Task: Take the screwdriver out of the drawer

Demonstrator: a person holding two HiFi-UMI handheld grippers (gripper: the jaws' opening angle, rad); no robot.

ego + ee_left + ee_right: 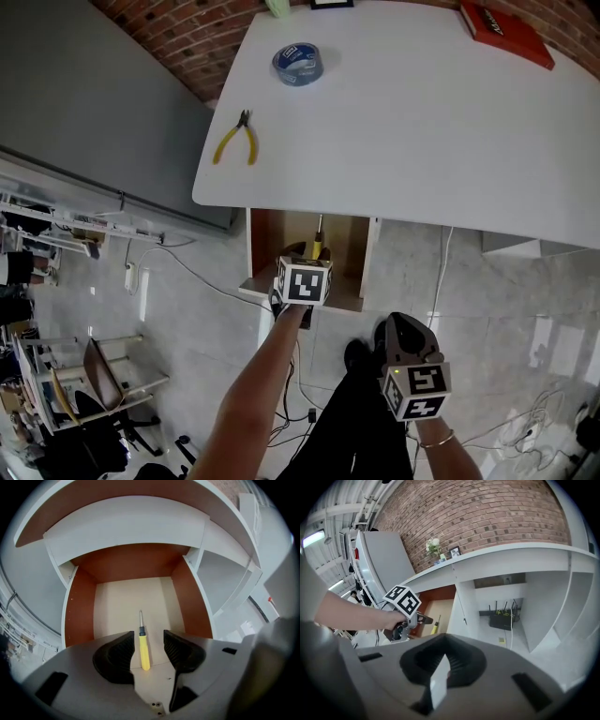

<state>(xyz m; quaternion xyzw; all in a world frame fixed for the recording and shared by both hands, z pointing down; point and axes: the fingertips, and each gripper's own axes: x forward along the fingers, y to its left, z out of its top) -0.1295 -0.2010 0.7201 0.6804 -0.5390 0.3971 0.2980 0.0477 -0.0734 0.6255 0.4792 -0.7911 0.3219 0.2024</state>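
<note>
Sight into the open drawer with reddish-brown inner walls [80, 606] is partial from the head view. The white table top [422, 112] overhangs its back. The left gripper [146, 638], with its marker cube, covers its own jaws there and most of the handle of the yellow-handled screwdriver [142, 641], so only the metal shaft and a bit of yellow show. At that view's top edge a red book [506, 33], a pale green thing [277, 7] and a dark frame [332, 3] are cut off; what the last two are cannot be told. The right gripper [444, 660] hangs at the head view's lower right, well apart from the drawer. Its jaws are pressed together, with nothing held that can be made out.

The left gripper view shows the screwdriver whole. It lies flat on the drawer's pale floor near the front, handle toward the gripper and thin grey shaft pointing at the back wall. A dark collar sits where shaft meets handle. The left gripper's jaws stand apart, one on each side of the handle, with a narrow gap on either side. On the table top lie yellow-handled pliers [236, 139] and a blue roll of tape [298, 63], apart from each other.
</note>
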